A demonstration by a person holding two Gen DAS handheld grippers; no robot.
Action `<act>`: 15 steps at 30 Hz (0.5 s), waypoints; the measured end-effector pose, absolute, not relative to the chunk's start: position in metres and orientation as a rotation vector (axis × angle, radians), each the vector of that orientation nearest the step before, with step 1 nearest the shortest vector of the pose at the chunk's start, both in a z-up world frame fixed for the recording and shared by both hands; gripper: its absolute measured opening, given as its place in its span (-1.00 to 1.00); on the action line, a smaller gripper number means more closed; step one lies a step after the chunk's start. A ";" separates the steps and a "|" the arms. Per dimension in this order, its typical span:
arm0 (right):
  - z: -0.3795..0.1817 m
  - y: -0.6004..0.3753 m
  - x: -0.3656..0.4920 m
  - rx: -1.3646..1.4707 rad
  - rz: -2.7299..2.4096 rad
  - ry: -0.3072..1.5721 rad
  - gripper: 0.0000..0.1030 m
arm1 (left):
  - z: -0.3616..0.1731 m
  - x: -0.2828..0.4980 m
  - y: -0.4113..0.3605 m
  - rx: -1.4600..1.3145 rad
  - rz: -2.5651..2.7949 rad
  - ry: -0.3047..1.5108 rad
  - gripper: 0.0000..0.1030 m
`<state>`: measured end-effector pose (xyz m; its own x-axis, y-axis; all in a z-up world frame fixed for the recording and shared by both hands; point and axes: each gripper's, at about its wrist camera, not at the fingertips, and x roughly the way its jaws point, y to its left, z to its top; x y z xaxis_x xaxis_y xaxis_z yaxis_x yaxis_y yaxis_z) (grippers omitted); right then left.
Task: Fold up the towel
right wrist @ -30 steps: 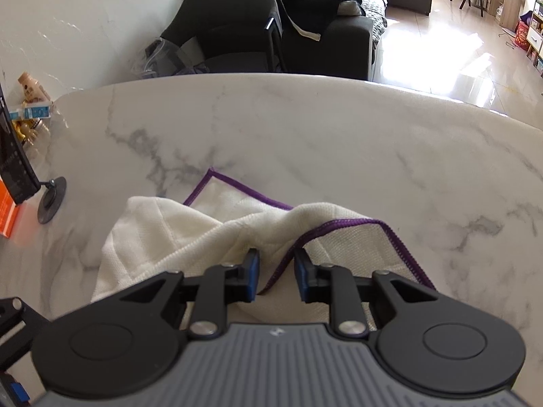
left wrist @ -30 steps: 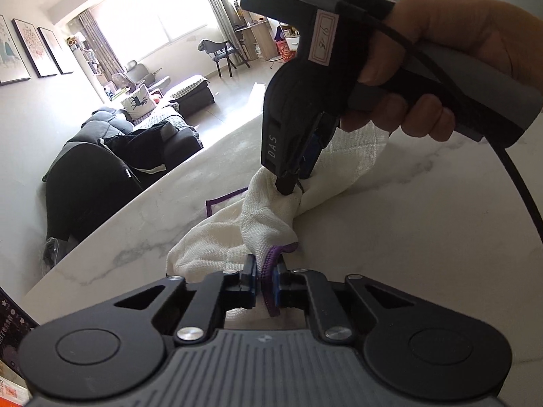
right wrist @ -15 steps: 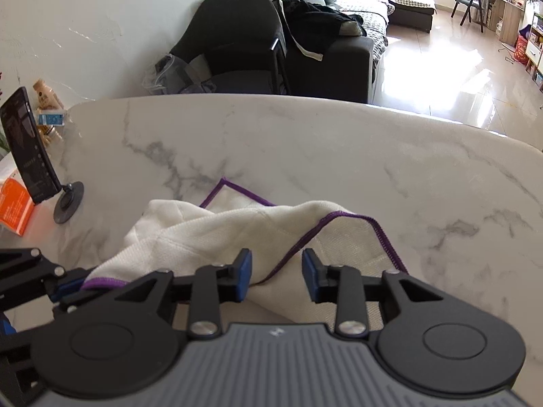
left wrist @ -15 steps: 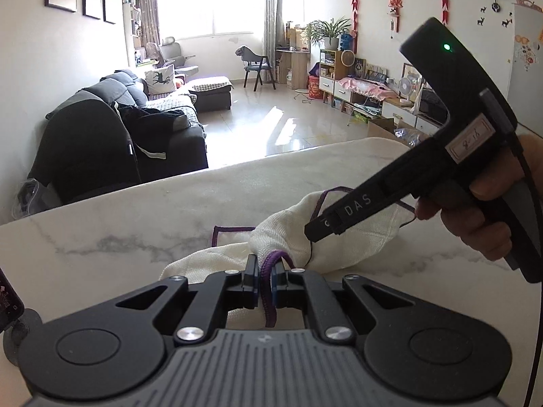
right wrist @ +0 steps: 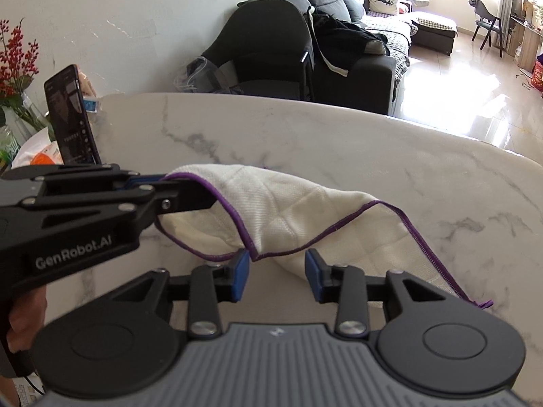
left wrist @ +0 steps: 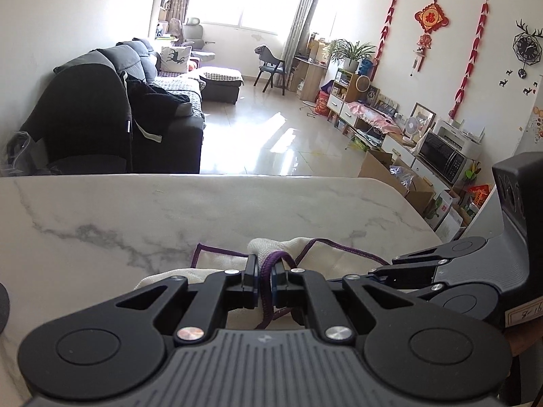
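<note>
The towel [right wrist: 281,210] is cream white with a purple stitched edge and lies partly lifted on the marble table [right wrist: 339,142]. My left gripper [left wrist: 265,279] is shut on a purple-edged corner of the towel [left wrist: 268,264]; it also shows in the right wrist view [right wrist: 163,183], holding that corner up off the table. My right gripper [right wrist: 276,273] is open and empty, its blue pads either side of a hanging fold of the towel's edge. It shows at the right of the left wrist view [left wrist: 390,271].
A phone on a stand [right wrist: 73,122] is on the table's left side, with red flowers [right wrist: 15,57] and packets behind it. A dark sofa [right wrist: 305,57] stands beyond the far table edge.
My right gripper has opened wider and let go of the towel edge. My left gripper has lifted its corner up and to the left, and both have swung to point across the table.
</note>
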<state>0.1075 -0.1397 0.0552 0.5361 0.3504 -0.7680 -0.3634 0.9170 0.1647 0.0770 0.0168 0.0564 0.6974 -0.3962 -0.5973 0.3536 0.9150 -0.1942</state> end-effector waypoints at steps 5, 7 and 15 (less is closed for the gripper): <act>0.050 -0.130 0.114 0.005 0.411 0.904 -0.34 | 0.059 0.072 0.018 -0.057 -0.415 0.679 -0.87; 0.048 -0.128 0.116 0.004 0.408 0.904 -0.40 | 0.059 0.071 0.021 -0.052 -0.412 0.680 -0.87; 0.053 -0.130 0.112 -0.034 0.396 0.874 -0.91 | 0.048 0.065 0.023 -0.006 -0.387 0.692 -0.85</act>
